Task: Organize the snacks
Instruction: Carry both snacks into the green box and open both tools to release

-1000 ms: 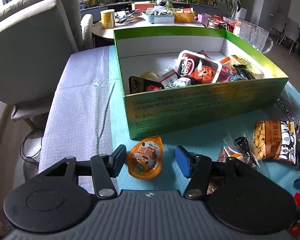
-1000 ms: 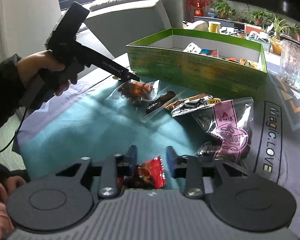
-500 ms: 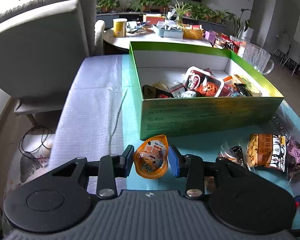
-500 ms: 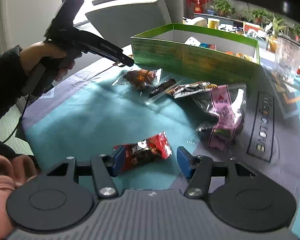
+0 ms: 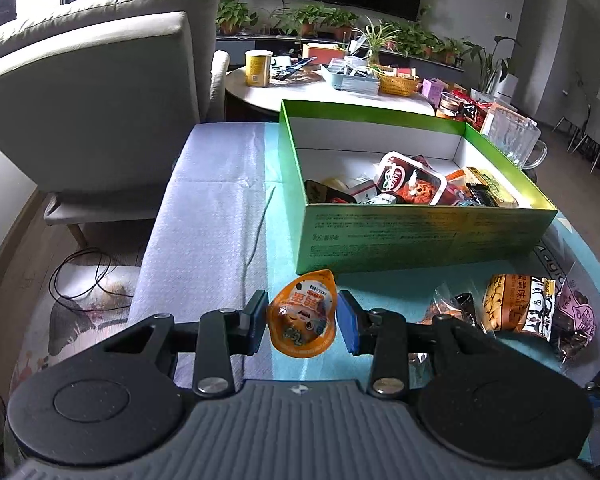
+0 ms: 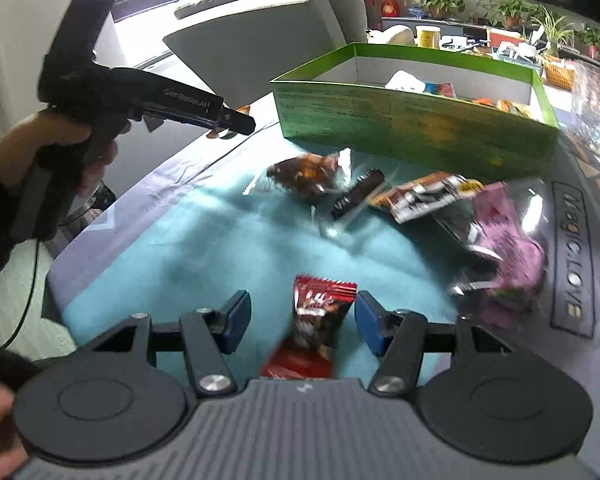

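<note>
My left gripper [image 5: 303,322] is shut on an orange snack pouch [image 5: 304,316], holding it above the teal cloth just in front of the green box [image 5: 420,240]. The box holds several snacks. In the right wrist view the left gripper [image 6: 230,122] hovers left of the green box [image 6: 400,120], a hand on its handle. My right gripper [image 6: 298,322] is open low over the cloth. A red snack packet [image 6: 320,312] lies between its fingers, touching neither pad. Loose on the cloth are a peanut pack [image 5: 516,308], a pink bag [image 6: 508,240], a brown snack bag [image 6: 304,172] and a dark bar [image 6: 356,194].
A glass mug [image 5: 512,136] stands right of the box. A grey armchair [image 5: 88,112] is beyond the table's left edge, with a cable on the floor below. A cluttered round table [image 5: 300,80] sits behind the box. Black lettering [image 6: 572,264] marks the cloth at right.
My left gripper closed on the orange pouch and lifted it off the cloth, so the box now looks farther off. The right gripper's jaws widened, and the red packet now lies lengthwise between them.
</note>
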A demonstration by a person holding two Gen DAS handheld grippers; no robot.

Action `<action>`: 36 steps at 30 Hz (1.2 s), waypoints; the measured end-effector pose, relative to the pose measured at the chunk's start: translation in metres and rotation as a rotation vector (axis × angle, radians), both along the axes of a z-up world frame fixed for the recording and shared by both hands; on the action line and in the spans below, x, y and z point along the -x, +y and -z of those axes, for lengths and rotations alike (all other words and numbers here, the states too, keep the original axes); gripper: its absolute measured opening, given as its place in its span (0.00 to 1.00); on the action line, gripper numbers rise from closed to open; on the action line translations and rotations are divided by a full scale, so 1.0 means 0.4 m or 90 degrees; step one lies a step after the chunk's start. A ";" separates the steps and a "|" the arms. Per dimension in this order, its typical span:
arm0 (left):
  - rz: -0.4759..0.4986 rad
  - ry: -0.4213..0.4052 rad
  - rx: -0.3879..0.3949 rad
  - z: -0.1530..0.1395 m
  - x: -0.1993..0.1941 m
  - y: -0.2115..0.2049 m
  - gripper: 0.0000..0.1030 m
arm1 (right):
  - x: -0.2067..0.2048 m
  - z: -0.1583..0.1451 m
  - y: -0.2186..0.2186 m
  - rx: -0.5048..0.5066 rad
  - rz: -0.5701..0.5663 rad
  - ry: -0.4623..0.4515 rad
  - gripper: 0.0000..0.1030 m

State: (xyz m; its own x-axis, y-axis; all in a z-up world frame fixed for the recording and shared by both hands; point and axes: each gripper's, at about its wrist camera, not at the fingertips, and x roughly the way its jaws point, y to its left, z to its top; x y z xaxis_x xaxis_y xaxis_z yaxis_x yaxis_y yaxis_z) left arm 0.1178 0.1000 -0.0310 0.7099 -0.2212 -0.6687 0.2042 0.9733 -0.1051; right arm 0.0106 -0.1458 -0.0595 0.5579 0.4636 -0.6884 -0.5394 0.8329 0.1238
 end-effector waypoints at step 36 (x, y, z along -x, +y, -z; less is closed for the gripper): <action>0.094 -0.122 0.040 -0.171 -0.053 -0.159 0.34 | -0.220 -0.220 -0.104 -0.082 0.196 -0.213 0.28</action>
State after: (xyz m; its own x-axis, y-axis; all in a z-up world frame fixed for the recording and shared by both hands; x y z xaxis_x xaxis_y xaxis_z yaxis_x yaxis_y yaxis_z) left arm 0.1390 0.0363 0.0374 0.7795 -0.3691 -0.5061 0.3661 0.9241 -0.1100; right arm 0.0984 -0.1874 0.0284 0.8637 0.3120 -0.3958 -0.2981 0.9495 0.0980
